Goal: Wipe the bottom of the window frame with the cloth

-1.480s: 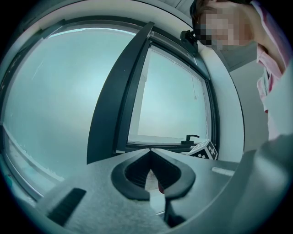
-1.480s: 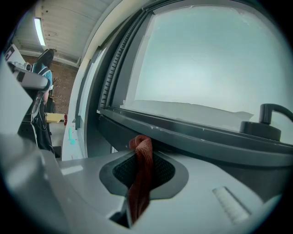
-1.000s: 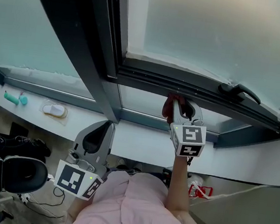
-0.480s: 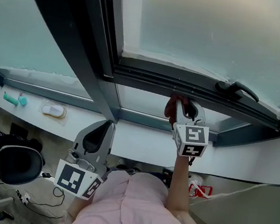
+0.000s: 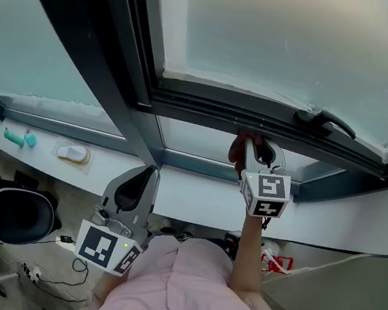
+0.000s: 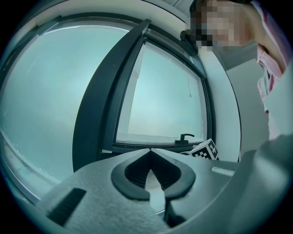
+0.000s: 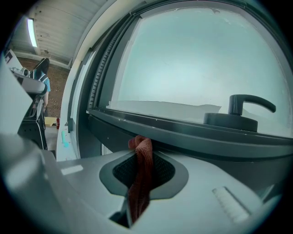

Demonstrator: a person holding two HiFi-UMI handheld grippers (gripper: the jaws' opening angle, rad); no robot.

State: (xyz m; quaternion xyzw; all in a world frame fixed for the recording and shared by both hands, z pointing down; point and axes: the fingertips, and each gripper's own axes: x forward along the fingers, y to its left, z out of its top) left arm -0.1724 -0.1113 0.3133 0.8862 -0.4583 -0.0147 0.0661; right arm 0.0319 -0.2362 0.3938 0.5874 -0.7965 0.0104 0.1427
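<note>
- The right gripper (image 5: 255, 143) still pinches the red cloth (image 5: 236, 150) against the window frame (image 5: 207, 107), barely shifted.
- The left gripper (image 5: 148, 176) hangs low, pressed together and empty.
- The black chair (image 5: 19, 214) on the floor has turned.

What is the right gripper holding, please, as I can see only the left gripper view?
Observer: The right gripper is shut on a red cloth.
Operator: Does the cloth reach the frame?
Observer: Yes, its top end touches the dark bottom rail.
Operator: Where is the handle from there?
Observer: The handle sits on that rail to the cloth's right, apart from it.
</note>
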